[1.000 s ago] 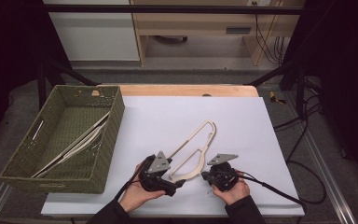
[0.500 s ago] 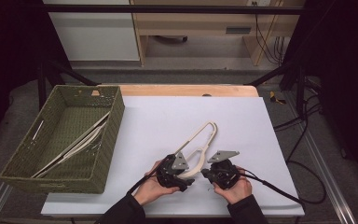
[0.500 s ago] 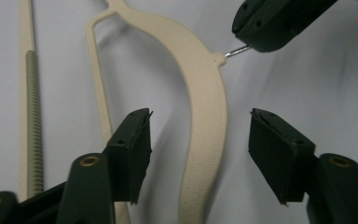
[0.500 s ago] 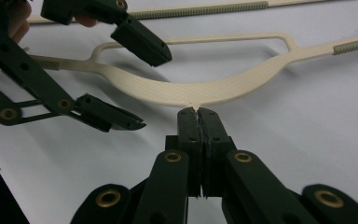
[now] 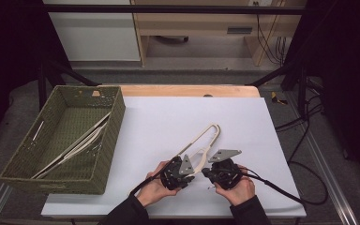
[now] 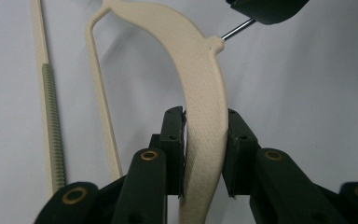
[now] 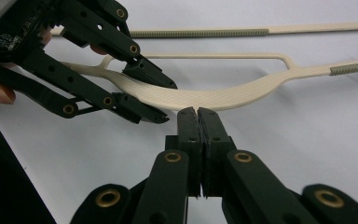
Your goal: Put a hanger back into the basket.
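A cream plastic hanger [image 5: 198, 157] lies near the front of the white table top [image 5: 168, 117]. My left gripper [image 5: 193, 166] is shut on its broad curved arm [image 6: 200, 70]. Its jaws have just been closing, and the pads [image 6: 173, 140] now press the arm from both sides. My right gripper [image 5: 207, 169] sits just to the right, jaws shut tight [image 7: 197, 114] at the hanger's neck [image 7: 223, 95]. The thin metal hook wire [image 6: 237, 29] runs into that gripper. The left gripper [image 7: 154, 100] also appears from the right gripper view, clamped over the arm.
A green woven basket [image 5: 101, 154] stands at the left edge with several pale hangers [image 5: 82, 143] inside. A black cable [image 5: 281, 190] trails right from the right gripper. The table's front edge is just below both hands.
My left gripper slid right to the hanger and closed its jaws on the curved arm. The right gripper stayed shut at the neck, and the hanger shifted slightly.
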